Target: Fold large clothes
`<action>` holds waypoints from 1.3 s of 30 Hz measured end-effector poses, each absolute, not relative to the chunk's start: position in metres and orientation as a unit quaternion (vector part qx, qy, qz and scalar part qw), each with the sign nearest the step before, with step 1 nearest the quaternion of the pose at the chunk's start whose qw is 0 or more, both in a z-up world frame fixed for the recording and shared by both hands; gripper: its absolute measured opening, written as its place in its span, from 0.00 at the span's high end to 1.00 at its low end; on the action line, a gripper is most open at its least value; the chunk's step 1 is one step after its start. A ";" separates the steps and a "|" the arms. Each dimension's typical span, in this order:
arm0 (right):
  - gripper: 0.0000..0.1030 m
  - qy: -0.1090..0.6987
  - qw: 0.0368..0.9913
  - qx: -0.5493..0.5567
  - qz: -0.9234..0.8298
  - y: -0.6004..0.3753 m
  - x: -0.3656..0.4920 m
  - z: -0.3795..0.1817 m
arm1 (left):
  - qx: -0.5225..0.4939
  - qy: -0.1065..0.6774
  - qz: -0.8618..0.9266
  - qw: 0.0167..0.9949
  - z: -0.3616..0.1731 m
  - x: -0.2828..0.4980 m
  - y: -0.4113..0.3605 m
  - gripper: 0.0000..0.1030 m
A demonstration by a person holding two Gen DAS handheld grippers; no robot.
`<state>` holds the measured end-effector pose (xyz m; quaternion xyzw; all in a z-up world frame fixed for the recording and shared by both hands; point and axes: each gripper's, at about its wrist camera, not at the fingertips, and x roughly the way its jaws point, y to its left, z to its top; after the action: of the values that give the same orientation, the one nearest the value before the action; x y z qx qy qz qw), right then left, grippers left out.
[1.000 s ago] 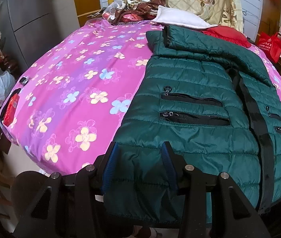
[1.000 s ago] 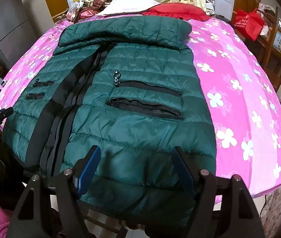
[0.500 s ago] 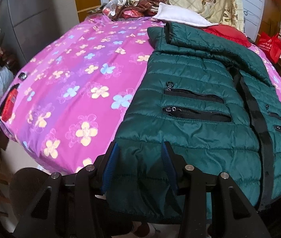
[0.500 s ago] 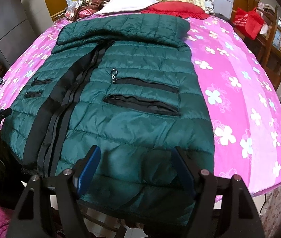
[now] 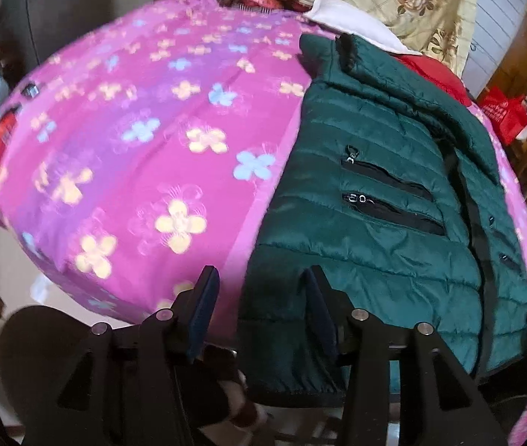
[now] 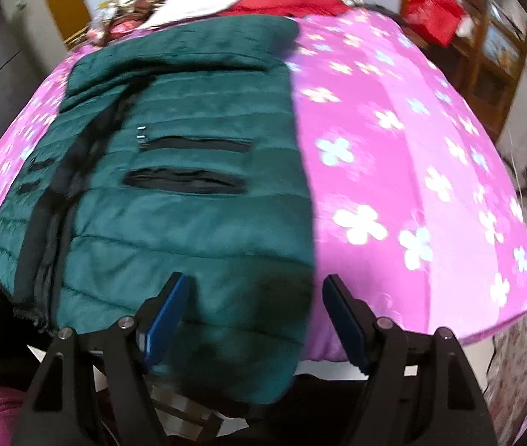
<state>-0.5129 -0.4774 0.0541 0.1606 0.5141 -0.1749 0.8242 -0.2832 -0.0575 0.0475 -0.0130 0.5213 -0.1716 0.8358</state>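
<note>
Grippers sit at the bottom of each frame, both pointing forward over the hem of the jacket. We see the left gripper [image 5: 259,308] with fingers spread, the hem corner of the green quilted jacket [image 5: 375,223] between them but not clamped. The right gripper [image 6: 256,316] stands wide apart around the opposite hem corner. The jacket [image 6: 189,215] lies flat, front up, on the pink flowered bedspread [image 5: 133,148], collar toward the top of frame.

We've got a pink flowery bedsheet [image 5: 144,141], white pillow [image 5: 352,26], red bag [image 5: 505,115], and floral blanket [image 5: 412,3] behind.
</note>
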 end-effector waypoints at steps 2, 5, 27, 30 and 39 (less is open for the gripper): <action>0.23 0.519 0.816 0.184 -0.175 -0.489 -0.517 0.048 | -0.017 0.532 -0.174 0.828 0.042 -0.279 -0.058 0.72; 0.21 0.520 0.808 0.215 -0.175 -0.500 -0.522 0.040 | -0.019 0.539 -0.184 0.822 0.038 -0.278 -0.060 0.70; 0.50 0.514 0.835 0.188 -0.054 -0.464 -0.500 0.028 | 0.020 0.543 -0.220 0.810 0.039 -0.286 -0.085 1.00; 0.75 0.500 0.844 0.189 -0.051 -0.466 -0.499 0.038 | 0.008 0.527 -0.230 0.818 0.056 -0.285 -0.083 1.00; 0.80 0.414 0.888 0.199 -0.037 -0.483 -0.488 0.104 | -0.010 0.451 -0.242 0.859 0.119 -0.275 -0.090 1.00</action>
<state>-0.4878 -0.4829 0.1040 0.1990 0.4135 -0.0367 0.8877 -0.2749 -0.0901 0.1189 -0.0098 0.4506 -0.2424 0.8591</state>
